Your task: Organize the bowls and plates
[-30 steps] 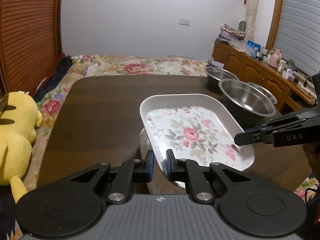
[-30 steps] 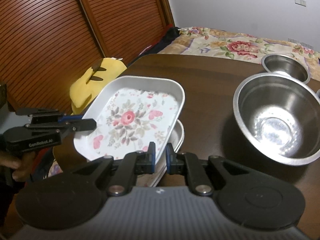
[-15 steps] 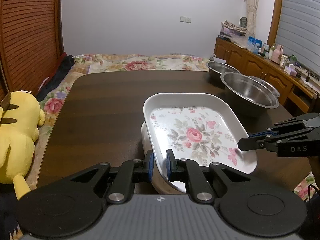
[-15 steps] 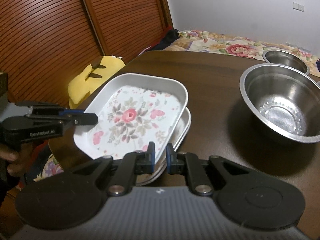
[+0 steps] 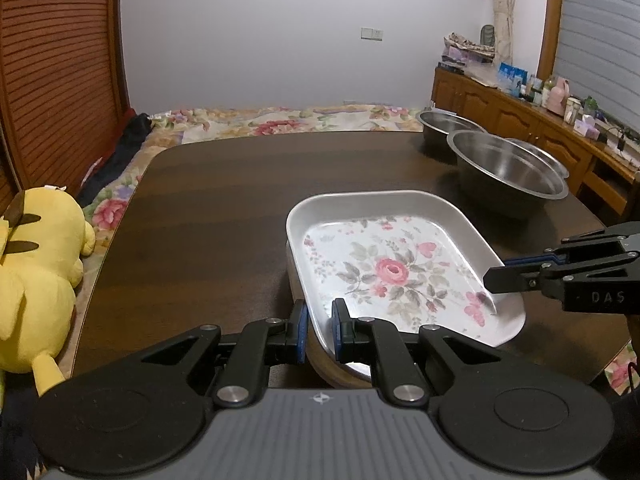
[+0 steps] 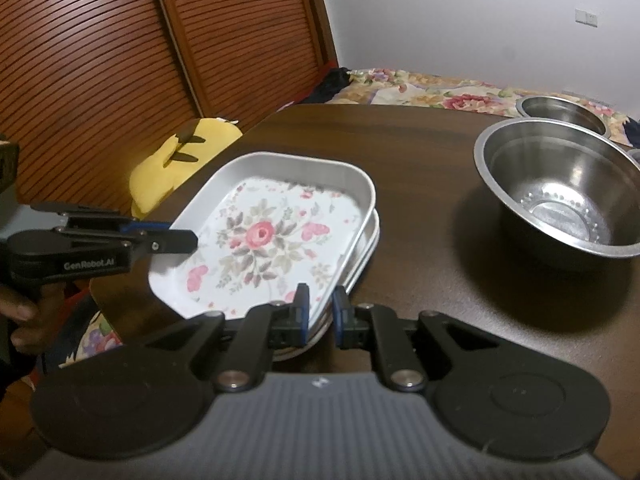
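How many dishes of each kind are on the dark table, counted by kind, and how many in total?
Floral rectangular plates: 2, the top plate stacked on the lower plate, only its rim visible.
Stainless steel bowls: 3, the large bowl, the far bowl and a third bowl mostly hidden behind the large one.
Total: 5.

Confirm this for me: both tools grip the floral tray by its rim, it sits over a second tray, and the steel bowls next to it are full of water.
One detail is wrong: the steel bowls are empty, as the right wrist view shows. The rest holds: the left tool and the right tool each grip the rim of the floral tray, which sits over a second tray.
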The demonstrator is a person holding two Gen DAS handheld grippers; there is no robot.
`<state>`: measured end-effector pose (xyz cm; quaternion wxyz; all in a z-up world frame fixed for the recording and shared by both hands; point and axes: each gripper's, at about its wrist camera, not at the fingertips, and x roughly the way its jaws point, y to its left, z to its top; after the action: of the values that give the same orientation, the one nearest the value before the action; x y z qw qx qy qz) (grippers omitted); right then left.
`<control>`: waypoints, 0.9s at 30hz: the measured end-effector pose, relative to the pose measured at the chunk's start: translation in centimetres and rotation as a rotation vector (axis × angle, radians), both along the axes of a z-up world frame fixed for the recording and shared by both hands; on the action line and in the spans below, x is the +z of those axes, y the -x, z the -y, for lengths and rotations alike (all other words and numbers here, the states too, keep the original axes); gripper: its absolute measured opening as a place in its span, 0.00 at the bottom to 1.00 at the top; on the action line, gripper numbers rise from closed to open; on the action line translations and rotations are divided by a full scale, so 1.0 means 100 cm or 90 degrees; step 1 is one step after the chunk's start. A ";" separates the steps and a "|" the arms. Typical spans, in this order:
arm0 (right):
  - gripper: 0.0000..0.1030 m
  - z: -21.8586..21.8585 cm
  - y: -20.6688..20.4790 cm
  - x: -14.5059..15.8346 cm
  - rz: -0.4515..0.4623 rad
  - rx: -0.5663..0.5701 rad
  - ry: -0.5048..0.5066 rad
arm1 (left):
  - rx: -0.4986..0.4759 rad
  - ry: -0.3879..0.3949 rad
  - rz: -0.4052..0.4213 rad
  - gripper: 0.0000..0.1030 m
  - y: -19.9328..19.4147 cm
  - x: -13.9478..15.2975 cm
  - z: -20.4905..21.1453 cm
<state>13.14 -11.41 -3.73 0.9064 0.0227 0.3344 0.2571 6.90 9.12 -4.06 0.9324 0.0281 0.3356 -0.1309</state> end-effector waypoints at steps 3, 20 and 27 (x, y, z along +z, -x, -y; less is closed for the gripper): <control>0.14 -0.001 0.001 -0.003 0.017 -0.010 -0.006 | 0.003 0.003 0.004 0.14 0.000 -0.001 0.000; 0.14 0.002 0.009 -0.015 0.069 -0.043 -0.033 | 0.019 0.023 0.009 0.18 -0.001 -0.005 -0.007; 0.14 0.009 0.014 -0.003 0.106 -0.061 -0.031 | 0.023 0.030 0.030 0.26 -0.001 0.007 -0.007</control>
<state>11.73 -12.35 -4.02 0.9413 0.0392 0.2505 0.2228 7.04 9.84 -3.36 0.9427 0.0037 0.3107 -0.1214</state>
